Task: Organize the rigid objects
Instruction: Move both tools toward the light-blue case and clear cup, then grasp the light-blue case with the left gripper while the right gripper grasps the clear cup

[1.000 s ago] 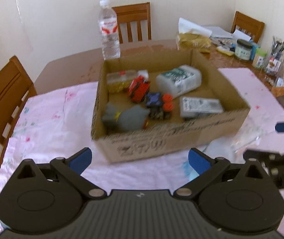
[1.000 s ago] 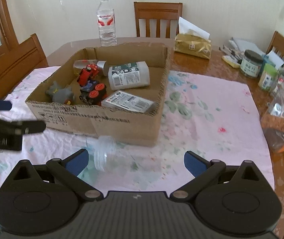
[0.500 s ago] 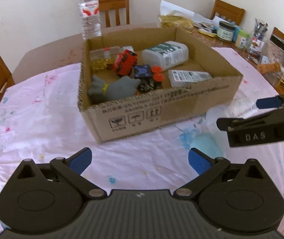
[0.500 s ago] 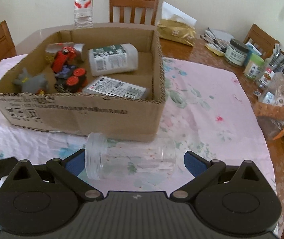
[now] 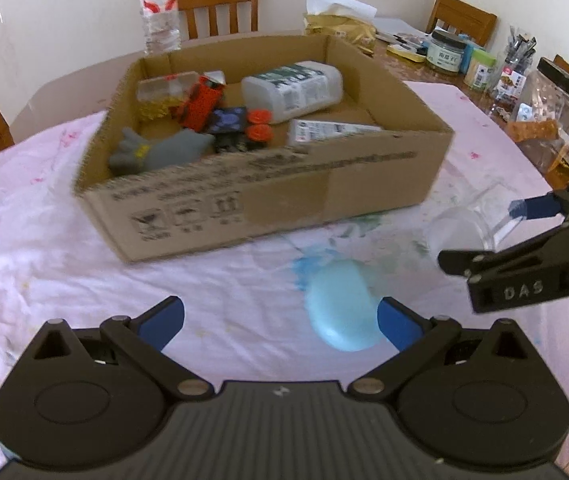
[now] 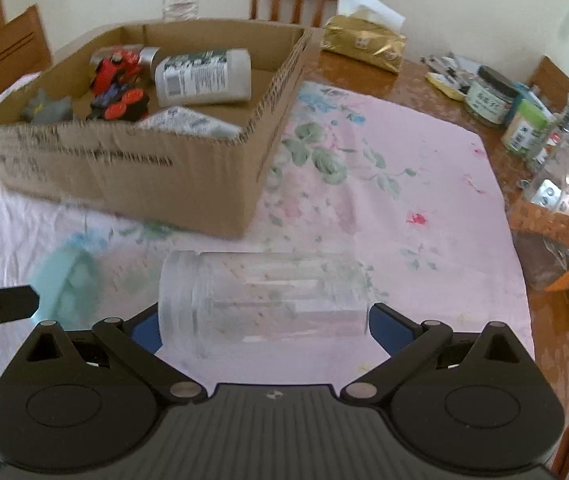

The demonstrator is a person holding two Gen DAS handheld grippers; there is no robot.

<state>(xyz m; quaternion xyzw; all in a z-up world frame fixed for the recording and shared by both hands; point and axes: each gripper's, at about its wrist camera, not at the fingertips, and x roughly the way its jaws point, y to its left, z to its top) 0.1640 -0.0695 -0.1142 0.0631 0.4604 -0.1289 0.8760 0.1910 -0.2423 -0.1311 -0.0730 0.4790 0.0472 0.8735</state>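
Right wrist view: a clear jar lies on its side on the pink cloth, between the wide-open jaws of the right gripper. Left of it lies a blue lid, just inside the open left gripper. Beyond both stands the box, holding a white bottle, toy cars and a grey toy. Jars crowd the worktop's far right.

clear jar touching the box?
Apart. The right wrist view shows a strip of pink cloth between the lying jar and the box wall.
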